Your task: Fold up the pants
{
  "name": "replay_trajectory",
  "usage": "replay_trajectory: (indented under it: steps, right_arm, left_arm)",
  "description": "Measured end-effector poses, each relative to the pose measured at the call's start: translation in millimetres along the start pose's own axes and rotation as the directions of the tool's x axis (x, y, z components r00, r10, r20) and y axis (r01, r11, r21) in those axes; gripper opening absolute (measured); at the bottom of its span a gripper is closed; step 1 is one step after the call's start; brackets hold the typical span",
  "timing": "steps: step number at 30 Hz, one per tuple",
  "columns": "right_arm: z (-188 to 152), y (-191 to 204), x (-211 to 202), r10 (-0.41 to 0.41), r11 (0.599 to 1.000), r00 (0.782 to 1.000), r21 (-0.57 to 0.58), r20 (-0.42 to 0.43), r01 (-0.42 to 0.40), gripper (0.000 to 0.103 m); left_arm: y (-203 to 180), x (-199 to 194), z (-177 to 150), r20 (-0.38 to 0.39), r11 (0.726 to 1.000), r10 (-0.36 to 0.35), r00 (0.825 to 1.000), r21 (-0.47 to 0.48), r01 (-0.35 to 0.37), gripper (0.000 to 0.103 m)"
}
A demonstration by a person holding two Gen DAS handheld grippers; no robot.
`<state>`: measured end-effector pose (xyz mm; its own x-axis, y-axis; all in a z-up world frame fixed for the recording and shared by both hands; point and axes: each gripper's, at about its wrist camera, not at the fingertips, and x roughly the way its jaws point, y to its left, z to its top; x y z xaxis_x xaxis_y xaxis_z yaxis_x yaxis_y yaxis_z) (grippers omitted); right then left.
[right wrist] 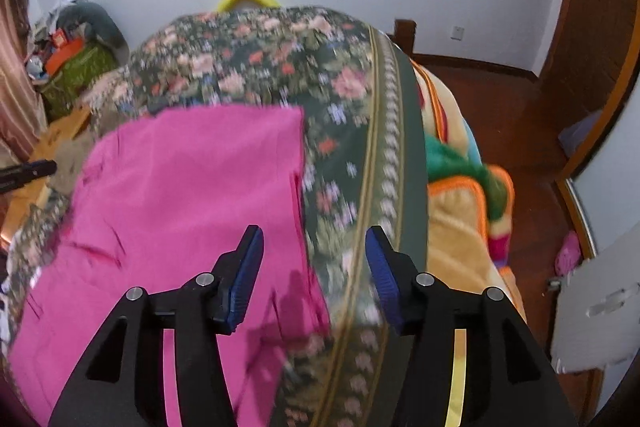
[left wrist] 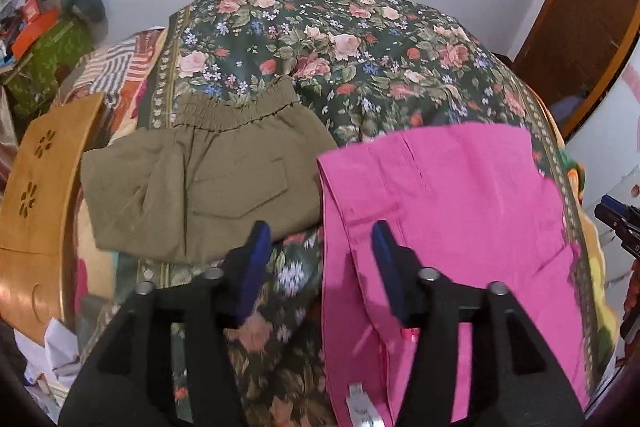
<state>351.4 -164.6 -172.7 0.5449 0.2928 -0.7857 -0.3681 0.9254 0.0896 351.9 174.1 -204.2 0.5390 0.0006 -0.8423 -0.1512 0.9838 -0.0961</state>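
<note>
So there's two pairs on the bed [left wrist: 400, 39], which has a dark floral cover. The pink pants [left wrist: 460, 211] are spread out flat on it, bright magenta, mostly smooth with a few small creases and a long seam running down them. A white tag [left wrist: 362, 407] shows at their near edge in the left wrist view. In the right wrist view, the pink pants [right wrist: 180, 211] have a straight far edge and the bed cover's striped border runs just past their right side. The olive pants [left wrist: 208, 179] are already folded into a compact bundle, elastic waistband at the far end, flap pocket facing up, lying just left of the pink pair.
</note>
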Motion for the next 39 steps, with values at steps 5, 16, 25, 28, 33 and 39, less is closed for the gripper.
replay_trajectory:
  steps: [5,16,25,28,33,39]
  right_arm:
    - [27,4,26,0.021,1.0,1.0,-0.005,-0.002,-0.021,0.051]
    - [65,14,103,0.045,0.998,0.999,-0.041,-0.03,-0.047,0.051]
    - [70,12,128,0.124,0.992,0.992,0.016,-0.014,-0.123,0.028]
    - [72,19,127,0.103,0.994,0.995,-0.02,-0.015,-0.103,0.006]
    - [77,26,112,0.048,0.997,0.998,-0.059,0.027,-0.046,0.003]
    - [100,18,71,0.015,1.0,0.996,-0.018,0.088,-0.014,0.003]
  left_arm:
    - [2,27,19,-0.034,1.0,0.006,0.999,-0.003,-0.007,0.06]
    - [1,84,30,-0.091,0.998,-0.062,0.994,0.014,0.064,0.061]
    - [-4,93,36,-0.084,0.988,-0.149,0.985,0.016,0.151,0.037]
    - [-12,91,38,-0.064,0.994,-0.104,0.993,0.036,0.106,0.026]
    - [-22,81,42,-0.037,0.997,-0.029,0.999,0.073,0.032,0.016]
    - [-39,40,53,0.075,0.99,0.056,0.996,0.124,-0.065,0.014]
